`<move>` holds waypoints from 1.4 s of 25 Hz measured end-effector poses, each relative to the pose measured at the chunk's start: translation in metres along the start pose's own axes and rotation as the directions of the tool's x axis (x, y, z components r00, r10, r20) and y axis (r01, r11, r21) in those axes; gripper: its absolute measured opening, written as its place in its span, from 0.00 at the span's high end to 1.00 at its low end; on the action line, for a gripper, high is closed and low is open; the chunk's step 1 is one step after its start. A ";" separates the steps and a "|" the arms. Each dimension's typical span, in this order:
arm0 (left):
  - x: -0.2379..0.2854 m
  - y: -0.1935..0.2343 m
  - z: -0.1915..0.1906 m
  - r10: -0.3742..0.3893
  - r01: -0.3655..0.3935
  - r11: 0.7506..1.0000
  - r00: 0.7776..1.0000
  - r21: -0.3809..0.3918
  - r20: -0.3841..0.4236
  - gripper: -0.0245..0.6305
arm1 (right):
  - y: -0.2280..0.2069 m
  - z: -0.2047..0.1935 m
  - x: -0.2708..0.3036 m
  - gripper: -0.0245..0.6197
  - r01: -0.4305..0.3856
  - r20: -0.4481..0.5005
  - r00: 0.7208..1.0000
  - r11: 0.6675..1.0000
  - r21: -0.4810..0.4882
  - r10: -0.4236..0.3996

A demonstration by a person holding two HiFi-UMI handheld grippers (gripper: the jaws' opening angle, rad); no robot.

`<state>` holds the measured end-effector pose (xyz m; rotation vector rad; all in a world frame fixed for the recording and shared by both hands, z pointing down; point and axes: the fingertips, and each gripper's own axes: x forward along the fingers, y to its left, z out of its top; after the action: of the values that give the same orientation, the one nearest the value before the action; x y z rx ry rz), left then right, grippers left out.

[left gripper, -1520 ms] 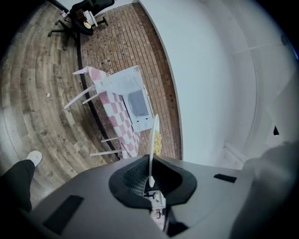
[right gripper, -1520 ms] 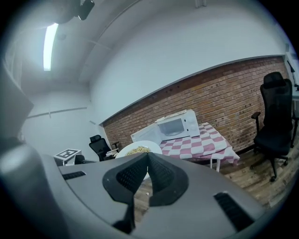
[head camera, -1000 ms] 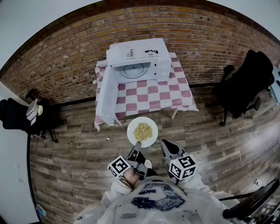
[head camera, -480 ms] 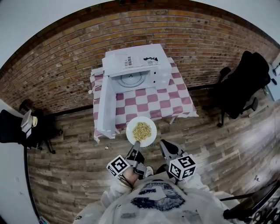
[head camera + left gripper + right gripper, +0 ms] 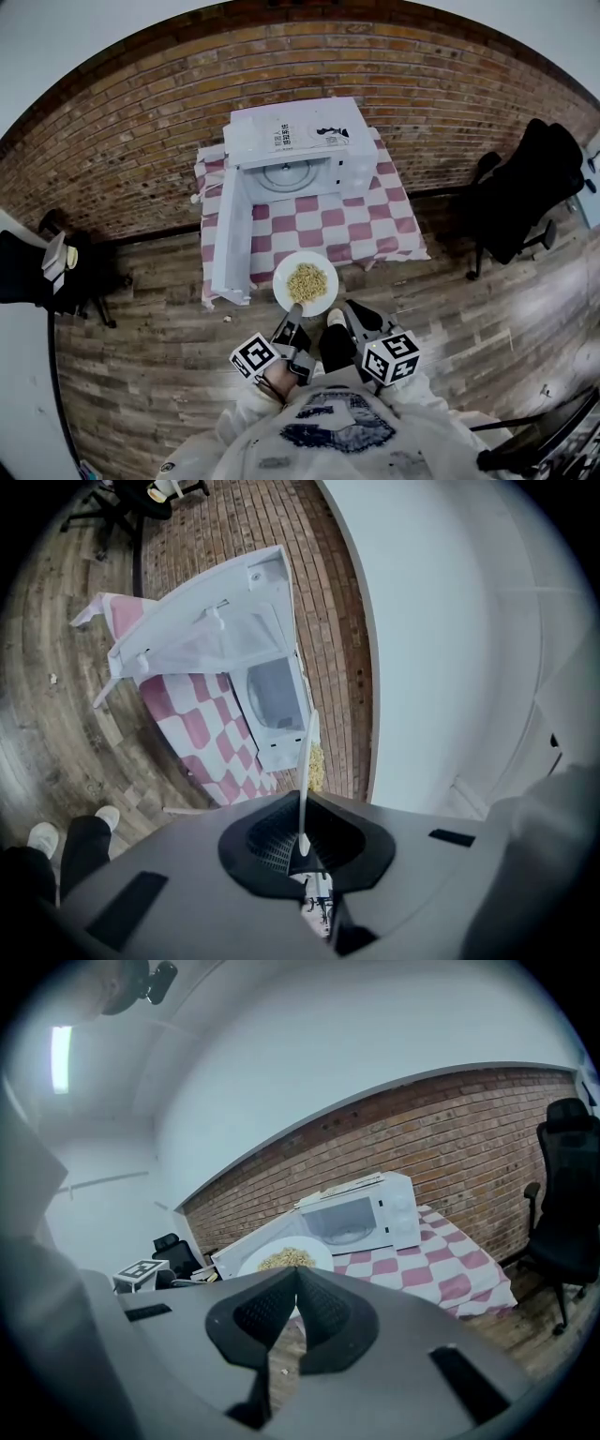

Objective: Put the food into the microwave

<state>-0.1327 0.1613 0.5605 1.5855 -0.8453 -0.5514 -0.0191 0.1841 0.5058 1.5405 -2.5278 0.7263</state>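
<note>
- Food, a heap of pale noodles, sits in the middle of a white plate in the head view. The left tool is clamped on the plate's near rim. The right tool hangs just beside the plate without touching it. The plate is carried in the air about at the near edge of the table. The microwave stands at the table's far side, well apart from the plate. Its door is swung wide open on the left.
- In the left gripper view the plate shows edge-on, with its thin rim pinched between the jaws of the left tool. A little food peeks past the rim. The microwave and its open door lie ahead.
- In the right gripper view the right tool is clenched tip to tip on nothing. The plate, the food and the microwave lie beyond it.
- One pinch at the rim carries the whole plate. It could sag or twist on the way and tip noodles onto the table. It could also slip out of the jaws. The rim might knock the door's edge or the frame of the opening if it goes in too far left or tilted.
</note>
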 end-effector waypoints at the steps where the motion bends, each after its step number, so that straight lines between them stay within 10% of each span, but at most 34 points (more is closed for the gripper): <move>1: 0.004 0.000 0.003 0.001 -0.001 1.000 1.000 0.002 0.000 0.94 | -0.002 0.001 0.005 0.94 -0.002 0.000 1.000 1.000 0.002 0.002; 35: 0.199 -0.003 0.091 0.085 -0.083 0.996 0.988 -0.016 0.129 0.94 | -0.146 0.115 0.162 0.94 -0.133 -0.042 0.990 0.991 0.026 0.134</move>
<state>-0.0764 -0.0503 0.5612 1.5090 -1.0007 -0.6024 0.0460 -0.0535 0.5062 1.3568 -2.6184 0.7992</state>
